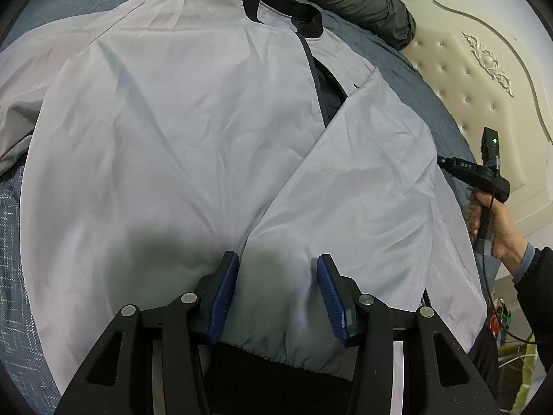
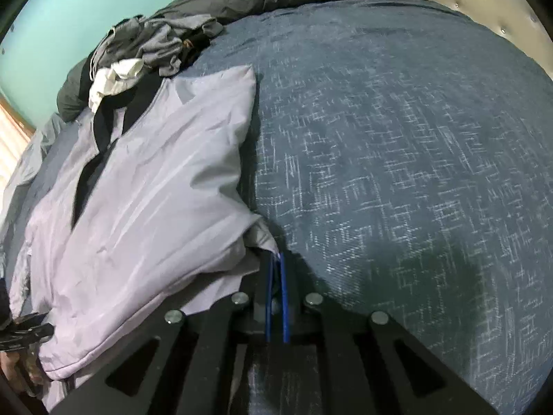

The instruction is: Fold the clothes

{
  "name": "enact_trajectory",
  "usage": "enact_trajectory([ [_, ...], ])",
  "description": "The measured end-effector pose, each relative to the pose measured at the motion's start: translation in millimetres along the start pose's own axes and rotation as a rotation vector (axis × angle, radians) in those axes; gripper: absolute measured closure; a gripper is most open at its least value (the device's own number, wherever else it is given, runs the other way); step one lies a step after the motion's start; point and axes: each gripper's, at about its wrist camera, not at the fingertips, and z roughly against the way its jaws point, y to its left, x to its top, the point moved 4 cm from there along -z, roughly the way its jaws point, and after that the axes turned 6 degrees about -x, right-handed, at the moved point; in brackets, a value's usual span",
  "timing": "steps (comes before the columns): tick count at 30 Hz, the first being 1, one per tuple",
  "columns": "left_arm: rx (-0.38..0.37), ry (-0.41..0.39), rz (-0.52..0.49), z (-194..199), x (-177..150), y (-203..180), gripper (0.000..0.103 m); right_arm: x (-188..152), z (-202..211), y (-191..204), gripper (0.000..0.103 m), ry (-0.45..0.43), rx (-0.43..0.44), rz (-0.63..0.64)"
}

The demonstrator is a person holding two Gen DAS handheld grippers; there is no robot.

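Your right gripper (image 2: 276, 263) pinches the side edge of the pale grey jacket (image 1: 193, 131) spread on the blue bedspread (image 2: 397, 145); your left gripper (image 1: 278, 266) hovers parted above its hem. Next, likely, fold that side inward.

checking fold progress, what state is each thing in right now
jacket: spread flat on the bed, front unzipped, one sleeve folded across the front
left gripper: open, over the hem, holding nothing
right gripper: shut on the jacket's edge
clothes pile: crumpled, unfolded
dark quilt: bunched by the headboard
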Motion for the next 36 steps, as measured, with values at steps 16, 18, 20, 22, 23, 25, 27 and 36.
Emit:
enact_trajectory([
  [16,0.002,0.004,-0.005,2,-1,0,0.051,24,-20,58,0.097,0.051,-0.021,0.125],
  [18,0.001,0.005,-0.004,1,0,0,0.051,22,-24,55,0.100,0.061,-0.041,0.113],
  [20,0.001,0.006,-0.004,1,0,0,0.051,26,-19,56,0.100,0.048,-0.054,0.115],
  [22,0.003,0.006,-0.007,1,-1,0,0.051,33,-9,60,0.100,0.012,-0.054,0.114],
  [23,0.004,0.006,-0.008,1,-1,0,0.051,35,-8,64,0.100,0.003,-0.050,0.121],
  [25,0.001,0.006,-0.006,2,-1,0,0.051,39,-7,72,0.099,-0.007,-0.039,0.140],
  [27,0.000,0.008,-0.003,2,-1,0,0.051,38,-12,75,0.098,0.012,-0.053,0.163],
  [36,-0.002,0.014,-0.002,3,-2,2,0.051,27,4,45,0.099,-0.038,-0.062,0.066],
])
